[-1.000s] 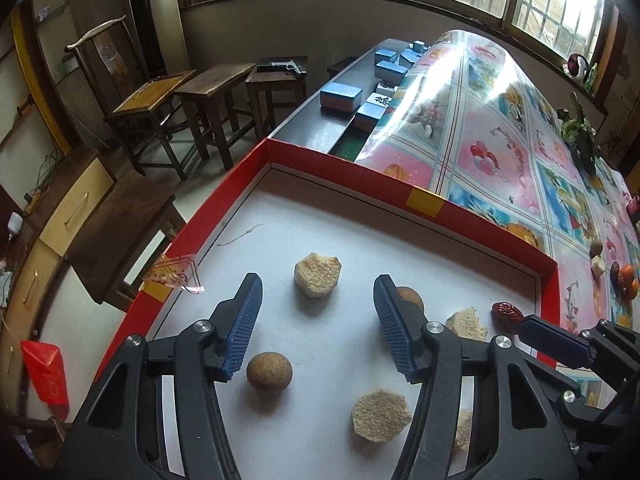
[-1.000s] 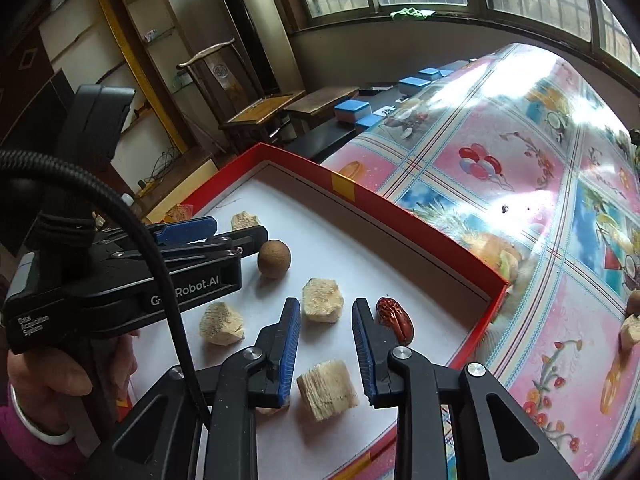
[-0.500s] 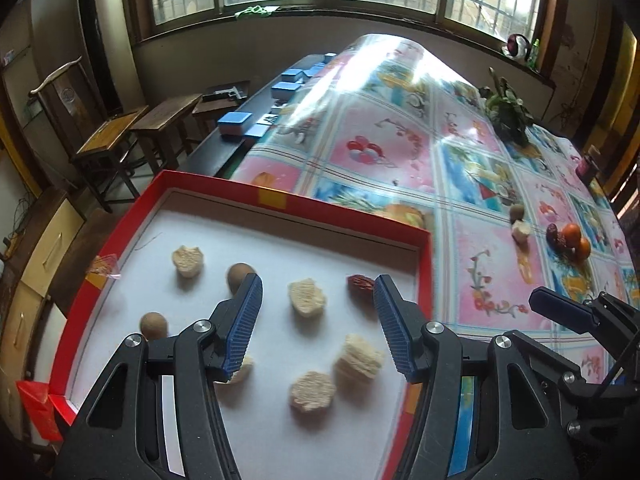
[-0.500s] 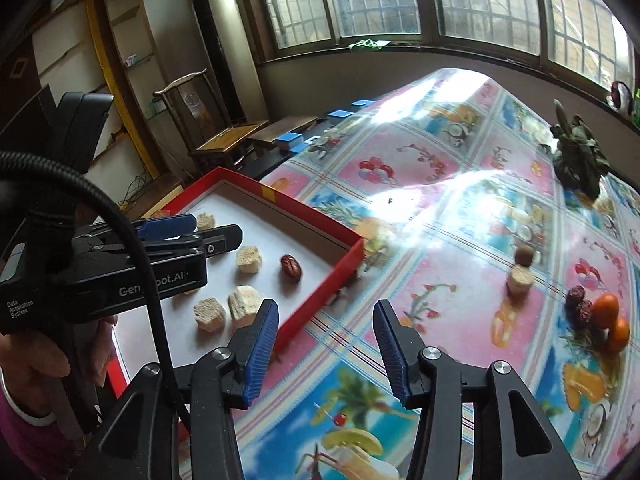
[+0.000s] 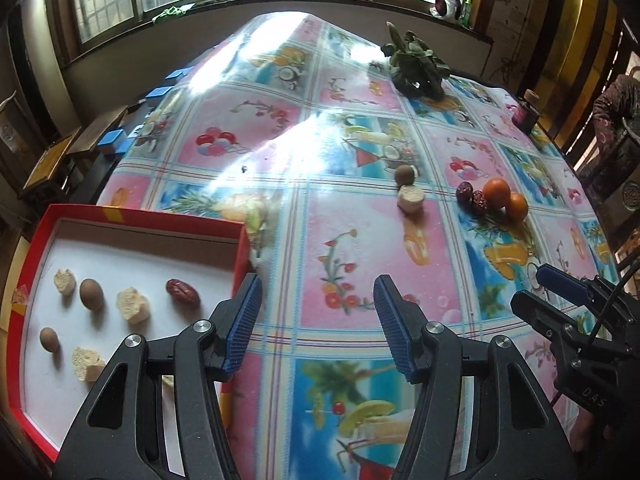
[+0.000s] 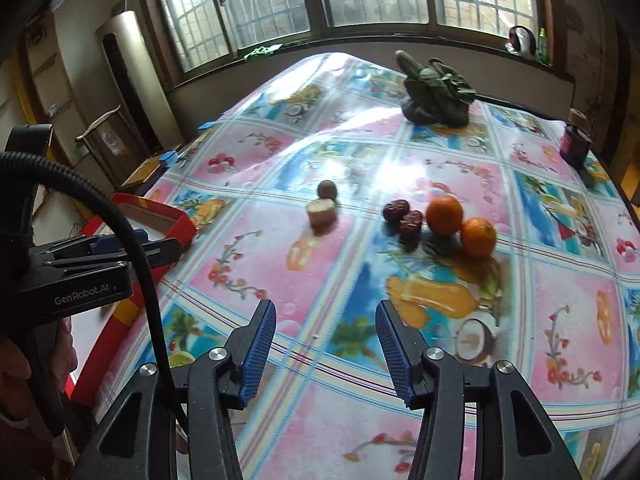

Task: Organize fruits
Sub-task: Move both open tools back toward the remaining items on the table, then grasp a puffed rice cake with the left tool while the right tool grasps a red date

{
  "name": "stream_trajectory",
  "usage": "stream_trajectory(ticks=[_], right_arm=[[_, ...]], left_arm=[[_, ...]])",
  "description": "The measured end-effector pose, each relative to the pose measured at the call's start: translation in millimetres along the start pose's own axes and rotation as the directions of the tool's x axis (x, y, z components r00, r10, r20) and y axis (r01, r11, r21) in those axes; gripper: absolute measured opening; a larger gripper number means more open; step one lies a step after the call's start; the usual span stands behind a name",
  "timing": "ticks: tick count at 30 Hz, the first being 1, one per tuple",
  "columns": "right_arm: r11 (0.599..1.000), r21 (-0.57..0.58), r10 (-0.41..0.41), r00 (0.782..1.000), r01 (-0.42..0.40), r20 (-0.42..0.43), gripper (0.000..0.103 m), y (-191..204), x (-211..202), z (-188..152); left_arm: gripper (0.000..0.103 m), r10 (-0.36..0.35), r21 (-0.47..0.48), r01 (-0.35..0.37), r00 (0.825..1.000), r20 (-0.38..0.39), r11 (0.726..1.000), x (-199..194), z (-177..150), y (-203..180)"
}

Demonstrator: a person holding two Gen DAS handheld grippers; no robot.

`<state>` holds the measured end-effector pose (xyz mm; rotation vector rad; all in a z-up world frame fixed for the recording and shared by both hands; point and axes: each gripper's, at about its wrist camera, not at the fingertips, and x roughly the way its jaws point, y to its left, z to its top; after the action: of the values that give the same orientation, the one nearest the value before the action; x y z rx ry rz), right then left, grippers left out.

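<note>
A red tray (image 5: pixel 240 252) at the table's left holds a red date (image 5: pixel 183 291), two brown round fruits (image 5: pixel 91 289) and several pale chunks (image 5: pixel 133 305). On the tablecloth lie a brown round fruit (image 6: pixel 327 191), a pale chunk (image 6: pixel 321 212), two dark dates (image 6: pixel 404 216) and two oranges (image 6: pixel 445 209). My left gripper (image 5: pixel 318 324) is open and empty over the cloth beside the tray's right wall. My right gripper (image 6: pixel 326 354) is open and empty, short of the loose fruits; it also shows at the left wrist view's right edge (image 5: pixel 560 284).
A dark green leafy vegetable (image 6: pixel 434 94) lies at the table's far side. A dark jar (image 6: pixel 574 142) stands near the far right edge. Blue boxes (image 5: pixel 116 138) and wooden stools stand off the table's left side. The tray's corner (image 6: pixel 176 220) shows in the right view.
Both grippers have swung right, away from over the tray, towards the loose fruits on the cloth. The right gripper's jaws have opened wider. The red date stays in the tray.
</note>
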<state>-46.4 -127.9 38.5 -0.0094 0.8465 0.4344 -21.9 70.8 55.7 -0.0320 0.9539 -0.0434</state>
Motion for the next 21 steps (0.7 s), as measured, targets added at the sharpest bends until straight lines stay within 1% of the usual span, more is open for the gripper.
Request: stream_trajectory(ticks=[3,7,13,17,21], right_arm=[[0.999,0.025,-0.022,1.000,0.022,0.008,0.051,-17,-5,-3],[0.998,0.054,-0.036,0.999,0.035,0.014,0.051,-32,-8,-5],[0.993,0.112,-0.046,0.999,0.043,0.023,0.052,-51,-10,-8],[0.990,0.124,-0.064,0.998,0.062,0.008,0.052,-60,-6,-6],[0.989,0.143,-0.048,0.999,0.046,0.016,0.052,-68,-3,-5]], left_arm=[[0.058,-0.009,0.019,0.009,1.000,-0.007,1.000,6,5,-15],[0.058,-0.042,0.020,0.043,0.999,-0.033,0.999,18,11,-29],[0.058,-0.061,0.023,0.063,0.996,-0.064,0.998,36,23,-45],[0.058,-0.084,0.013,0.085,0.993,-0.085,0.996,50,31,-51],[0.058,-0.075,0.006,0.076,0.993,-0.089,0.997,62,41,-56]])
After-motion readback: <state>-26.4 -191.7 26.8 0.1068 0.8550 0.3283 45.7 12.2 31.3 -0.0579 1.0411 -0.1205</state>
